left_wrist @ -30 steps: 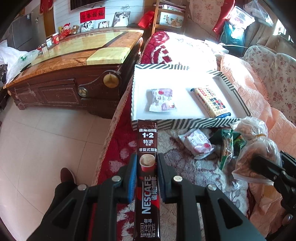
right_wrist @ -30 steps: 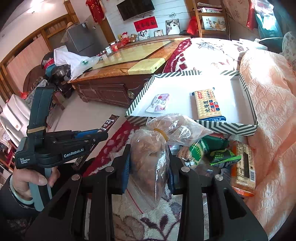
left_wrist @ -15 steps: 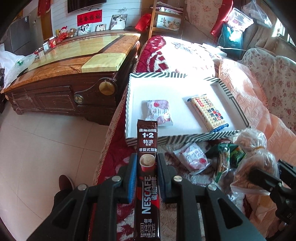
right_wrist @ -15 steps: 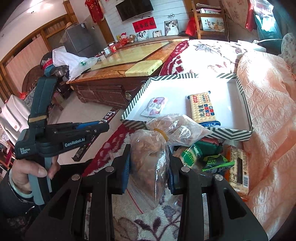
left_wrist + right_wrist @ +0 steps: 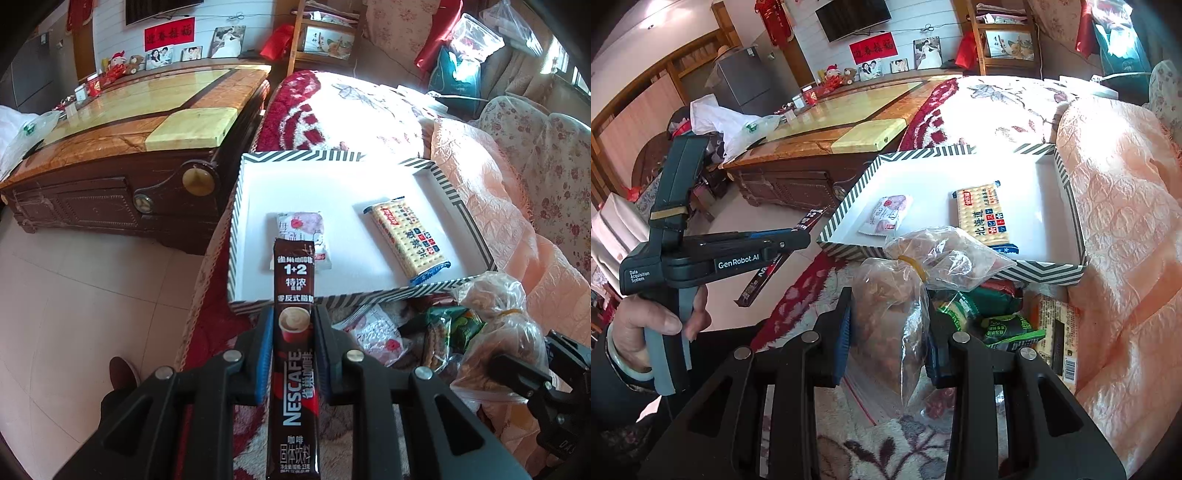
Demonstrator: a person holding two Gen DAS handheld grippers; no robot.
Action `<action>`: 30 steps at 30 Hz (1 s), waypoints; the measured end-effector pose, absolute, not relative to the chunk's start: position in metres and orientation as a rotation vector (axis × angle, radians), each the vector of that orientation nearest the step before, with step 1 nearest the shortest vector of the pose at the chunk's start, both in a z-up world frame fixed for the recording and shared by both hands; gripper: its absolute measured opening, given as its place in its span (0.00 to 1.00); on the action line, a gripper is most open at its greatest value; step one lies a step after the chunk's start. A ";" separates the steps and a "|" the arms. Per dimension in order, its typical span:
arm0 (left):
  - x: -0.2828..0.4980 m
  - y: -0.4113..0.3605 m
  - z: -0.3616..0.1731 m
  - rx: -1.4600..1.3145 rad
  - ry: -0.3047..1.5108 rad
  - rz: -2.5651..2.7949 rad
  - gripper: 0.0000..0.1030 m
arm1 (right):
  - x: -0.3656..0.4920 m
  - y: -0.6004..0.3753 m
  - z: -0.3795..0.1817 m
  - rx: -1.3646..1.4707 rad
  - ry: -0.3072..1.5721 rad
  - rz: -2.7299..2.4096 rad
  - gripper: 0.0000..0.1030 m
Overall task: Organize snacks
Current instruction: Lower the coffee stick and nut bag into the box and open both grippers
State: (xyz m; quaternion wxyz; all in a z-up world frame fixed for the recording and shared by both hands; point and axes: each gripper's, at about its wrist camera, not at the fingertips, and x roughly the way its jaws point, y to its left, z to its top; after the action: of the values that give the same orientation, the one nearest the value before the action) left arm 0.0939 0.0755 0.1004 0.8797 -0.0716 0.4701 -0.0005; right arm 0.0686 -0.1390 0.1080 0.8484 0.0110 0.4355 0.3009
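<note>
l claw grips coffee stick; r claw grips snack bag

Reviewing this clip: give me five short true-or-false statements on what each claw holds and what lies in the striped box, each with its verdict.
1. The left claw is shut on a Nescafe coffee stick. True.
2. The right claw is open and holds nothing. False: it is shut on a clear plastic bag of snacks.
3. The striped box holds two packets. True: a pink-and-white packet and a cracker pack.
4. The cracker pack lies outside the box. False: it lies inside, on the right.
5. Green packets lie inside the box. False: they lie outside, before its near wall.
</note>
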 end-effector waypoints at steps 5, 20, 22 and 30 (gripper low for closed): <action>0.105 0.071 0.100 -0.144 0.983 -0.008 0.22 | 0.076 -0.140 0.107 0.019 0.921 0.634 0.31; 0.136 0.069 0.093 -0.132 0.998 0.000 0.22 | 0.105 -0.133 0.102 -0.003 0.930 0.642 0.31; 0.138 0.069 0.091 -0.133 1.002 0.000 0.22 | 0.106 -0.132 0.102 -0.004 0.932 0.643 0.31; 0.150 0.076 0.083 -0.155 1.019 0.016 0.22 | 0.123 -0.124 0.097 -0.017 0.940 0.648 0.31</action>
State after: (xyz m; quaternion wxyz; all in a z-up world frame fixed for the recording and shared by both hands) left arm 0.1497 0.0764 0.0830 0.8702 -0.0740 0.4871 0.0076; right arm 0.1230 -0.1237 0.0967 0.8415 -0.0081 0.4447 0.3068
